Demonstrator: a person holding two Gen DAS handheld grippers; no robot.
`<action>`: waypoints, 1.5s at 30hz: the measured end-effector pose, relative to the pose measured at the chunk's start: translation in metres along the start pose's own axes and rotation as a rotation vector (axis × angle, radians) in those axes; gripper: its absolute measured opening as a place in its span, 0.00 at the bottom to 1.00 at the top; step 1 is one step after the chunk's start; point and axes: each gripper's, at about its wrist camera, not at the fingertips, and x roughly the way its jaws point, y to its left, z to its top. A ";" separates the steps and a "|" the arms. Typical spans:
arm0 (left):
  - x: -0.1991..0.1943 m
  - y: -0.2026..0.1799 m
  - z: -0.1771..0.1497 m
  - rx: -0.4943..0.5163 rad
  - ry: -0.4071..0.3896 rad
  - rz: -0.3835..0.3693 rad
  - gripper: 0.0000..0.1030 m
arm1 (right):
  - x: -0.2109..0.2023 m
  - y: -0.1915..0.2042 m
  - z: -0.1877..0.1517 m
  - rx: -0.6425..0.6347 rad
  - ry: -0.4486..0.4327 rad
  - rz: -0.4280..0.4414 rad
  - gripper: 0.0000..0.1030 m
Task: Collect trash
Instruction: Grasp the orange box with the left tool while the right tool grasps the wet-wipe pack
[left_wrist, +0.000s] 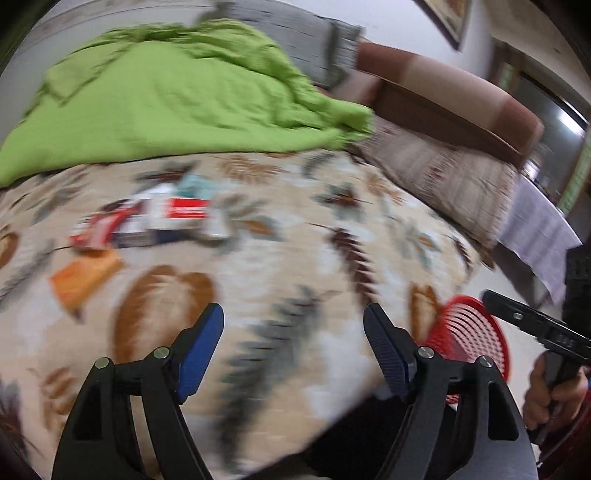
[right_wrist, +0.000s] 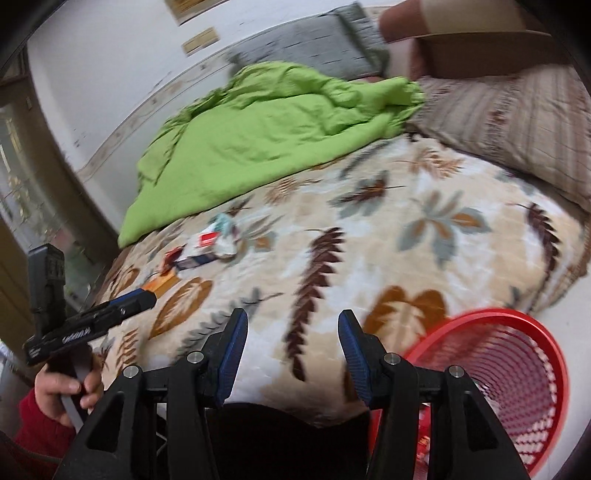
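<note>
The left tool (left_wrist: 293, 328) and right tool (right_wrist: 291, 332) are held open and empty over the bed (right_wrist: 369, 258), the trash (left_wrist: 147, 218) being clustered ahead-left, nearer the left tool, the basket (right_wrist: 517, 369) right.

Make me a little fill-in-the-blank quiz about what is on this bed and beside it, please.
1. The crumpled blanket at the far side of the bed is ____ in colour.
2. The basket beside the bed is ____ in colour.
3. The bedspread is printed with a pattern of ____.
4. Between the fingers of the right gripper there is ____ held.

Missing words: green; red; leaves; nothing
</note>
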 end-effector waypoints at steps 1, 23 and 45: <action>-0.002 0.016 0.002 -0.011 -0.003 0.022 0.75 | 0.007 0.007 0.003 -0.016 0.007 0.010 0.54; 0.060 0.211 0.023 -0.240 0.097 -0.004 0.75 | 0.092 0.067 0.032 -0.109 0.123 0.093 0.55; 0.077 0.174 0.004 -0.175 0.086 0.218 0.49 | 0.284 0.157 0.092 -0.705 0.254 0.079 0.70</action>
